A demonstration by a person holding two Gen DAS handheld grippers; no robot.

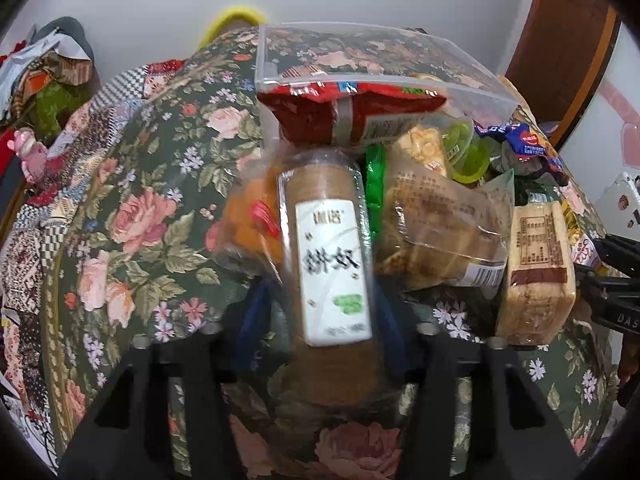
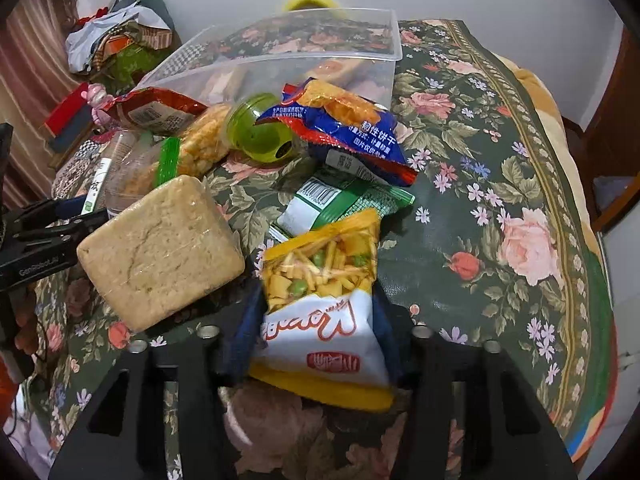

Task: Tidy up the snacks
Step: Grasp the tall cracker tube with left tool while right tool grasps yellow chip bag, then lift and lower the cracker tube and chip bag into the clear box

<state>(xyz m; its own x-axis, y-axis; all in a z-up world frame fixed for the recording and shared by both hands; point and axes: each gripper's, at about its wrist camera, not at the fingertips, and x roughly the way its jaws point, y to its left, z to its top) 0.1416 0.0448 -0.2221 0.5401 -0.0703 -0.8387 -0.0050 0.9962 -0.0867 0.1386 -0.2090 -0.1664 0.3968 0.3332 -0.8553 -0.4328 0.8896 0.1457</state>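
Observation:
My left gripper (image 1: pixel 320 320) is shut on a clear pack of round brown biscuits (image 1: pixel 328 264) with a white label, its blue pads pressing both sides. The right gripper (image 2: pixel 316 336) is shut on a yellow and white bag of mixed crisps (image 2: pixel 320 300). A clear plastic box (image 1: pixel 280 60) (image 2: pixel 288 40) stands beyond the snack pile on the floral cloth. A red bag (image 1: pixel 320 112) leans against its front wall. The pile also includes a green jelly cup (image 2: pixel 260 132), a blue biscuit bag (image 2: pixel 348 132), a green packet (image 2: pixel 344 200) and a square wrapped cake (image 2: pixel 160 252).
A wrapped bread pack (image 1: pixel 436 224) lies between the biscuits and the cake. Bare floral tablecloth (image 2: pixel 500 200) spreads to the right of the pile. Clutter of bags and cloth (image 2: pixel 116 36) sits past the far left table edge. A wooden door (image 1: pixel 568 40) stands at the back right.

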